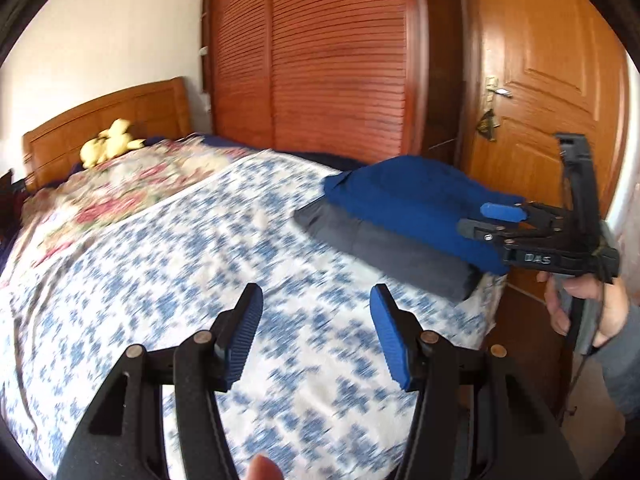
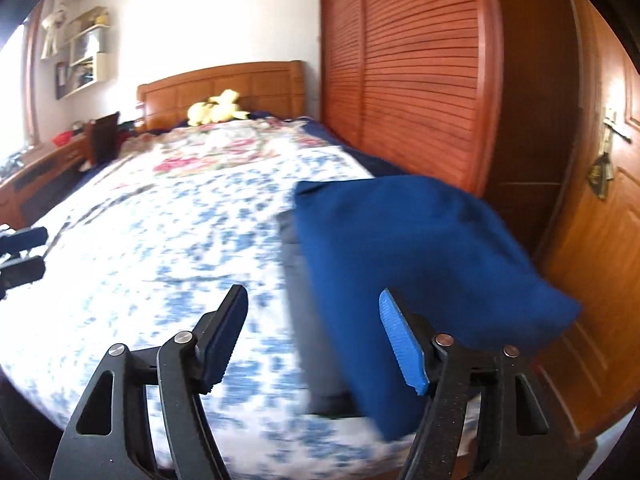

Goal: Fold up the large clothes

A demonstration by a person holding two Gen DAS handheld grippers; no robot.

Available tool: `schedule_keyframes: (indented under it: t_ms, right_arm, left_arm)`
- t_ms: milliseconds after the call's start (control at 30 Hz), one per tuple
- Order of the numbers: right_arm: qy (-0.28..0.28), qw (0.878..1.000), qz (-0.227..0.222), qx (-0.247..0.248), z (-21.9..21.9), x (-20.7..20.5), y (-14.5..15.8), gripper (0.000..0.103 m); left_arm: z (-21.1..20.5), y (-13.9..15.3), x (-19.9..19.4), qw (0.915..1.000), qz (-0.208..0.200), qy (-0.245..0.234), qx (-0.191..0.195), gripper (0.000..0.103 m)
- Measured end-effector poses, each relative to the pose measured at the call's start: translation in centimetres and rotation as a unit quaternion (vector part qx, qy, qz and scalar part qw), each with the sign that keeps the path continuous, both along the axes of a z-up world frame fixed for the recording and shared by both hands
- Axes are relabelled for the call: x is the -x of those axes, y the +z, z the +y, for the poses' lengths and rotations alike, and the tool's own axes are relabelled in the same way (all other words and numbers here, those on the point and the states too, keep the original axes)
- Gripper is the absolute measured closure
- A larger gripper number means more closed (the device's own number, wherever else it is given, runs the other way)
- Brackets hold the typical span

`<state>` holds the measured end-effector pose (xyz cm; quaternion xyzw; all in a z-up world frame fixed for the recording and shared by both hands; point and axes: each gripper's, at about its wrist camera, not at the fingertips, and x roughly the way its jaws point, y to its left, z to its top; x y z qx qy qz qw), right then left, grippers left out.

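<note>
A folded blue garment [image 1: 404, 200] lies on top of a folded grey garment [image 1: 372, 240] at the bed's right corner, close to the door. In the right wrist view the blue garment [image 2: 400, 248] fills the middle right, with the grey garment [image 2: 304, 300] showing under its left edge. My right gripper [image 2: 312, 296] is open, and the cloth lies beyond its fingers, not pinched. From the left wrist view the right gripper [image 1: 476, 219] hovers at the blue garment's near end. My left gripper [image 1: 316, 300] is open over the blue-and-white bedspread [image 1: 180, 260] with nothing between its fingers.
A floral quilt [image 1: 120, 188] and a yellow plush toy [image 1: 108, 144] lie by the wooden headboard [image 2: 224, 84]. A louvred wardrobe [image 1: 320, 60] and a wooden door [image 1: 548, 80] stand to the right of the bed. A desk [image 2: 44, 168] is at the left.
</note>
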<state>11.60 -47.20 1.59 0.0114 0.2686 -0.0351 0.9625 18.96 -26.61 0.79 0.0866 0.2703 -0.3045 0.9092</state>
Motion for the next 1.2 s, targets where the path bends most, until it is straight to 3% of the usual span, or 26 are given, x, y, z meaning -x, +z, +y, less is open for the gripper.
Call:
schedule_keyframes:
  t_ms: [367, 567, 833, 1200]
  right_arm:
    - [0.073, 0.997, 0.023, -0.019, 9.9, -2.9, -3.0, 0.025]
    - [0.096, 0.995, 0.027, -0.021, 15.3, -3.2, -4.0, 0.025]
    - [0.139, 0.99, 0.012, -0.03, 21.9, -1.1, -3.4, 0.025]
    - [0.186, 0.982, -0.021, -0.038, 27.7, 2.5, -1.1, 0.025]
  left_arm:
    - [7.7, -5.1, -1.0, 0.9941, 0.046, 0.098, -0.01, 0.048]
    - [12.8, -6.1, 1.0, 0.986, 0.031, 0.162, -0.023, 0.048]
    - [19.5, -4.9, 5.2, 0.9701, 0.011, 0.242, -0.017, 0.048]
    - [24.5, -2.2, 10.6, 0.9556, -0.027, 0.293, 0.022, 0.048]
